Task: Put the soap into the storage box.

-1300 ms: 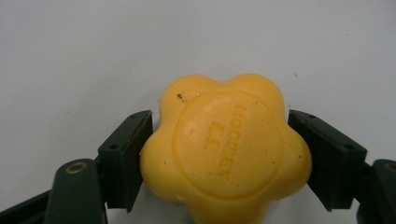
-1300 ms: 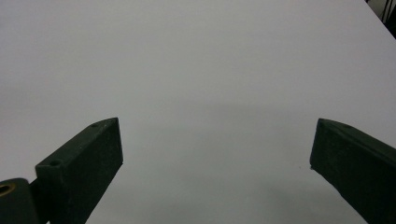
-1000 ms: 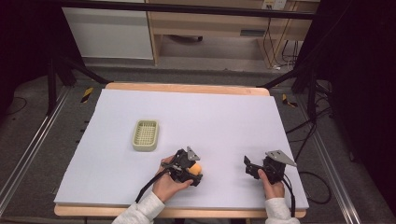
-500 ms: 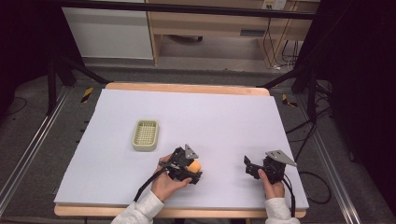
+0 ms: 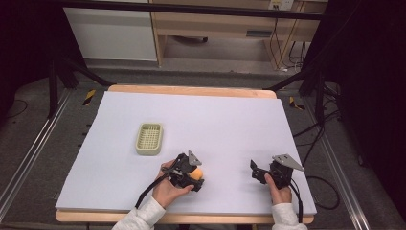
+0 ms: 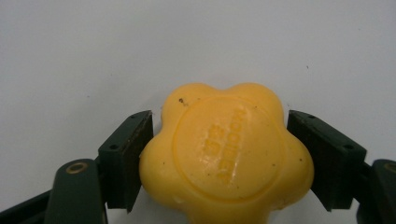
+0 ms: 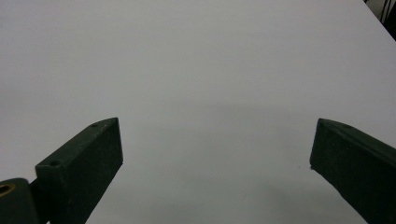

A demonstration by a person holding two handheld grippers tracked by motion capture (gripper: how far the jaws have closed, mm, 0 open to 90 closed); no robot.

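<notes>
Right, from the high view I have the left gripper [image 5: 195,176] low over the white tabletop [image 5: 230,124], near the front edge and a little left of centre. Between its two dark jaws sits the yellow soap [image 6: 224,151] — a flower-shaped bar with rounded lobes and a raised round panel with embossed lettering that I cannot read. In the left gripper view both pads press on the bar's flanks, one at about 9 o'clock of it and the other at about 3 o'clock, so that gripper is pinching the soap. Whether the bar rests on the tabletop or is lifted just clear of it I cannot tell. In the high view the soap [image 5: 197,173] shows as a small orange-yellow spot at the gripper's tip.

The soap dish [image 5: 149,138], a pale green ridged tray, stands on the tabletop at roughly 10 o'clock from the left gripper, near it but not touching, and nothing lies in it.

The right gripper [image 5: 254,171] is held over the tabletop towards the front right, at 3 o'clock from the left one and well apart from it. The right gripper view shows its jaws spread wide, with only bare white surface between them — nothing gripped. Its grey three-cornered plate [image 5: 287,162] sits on top, and a black cable [image 5: 299,201] trails back along the person's sleeve.
</notes>
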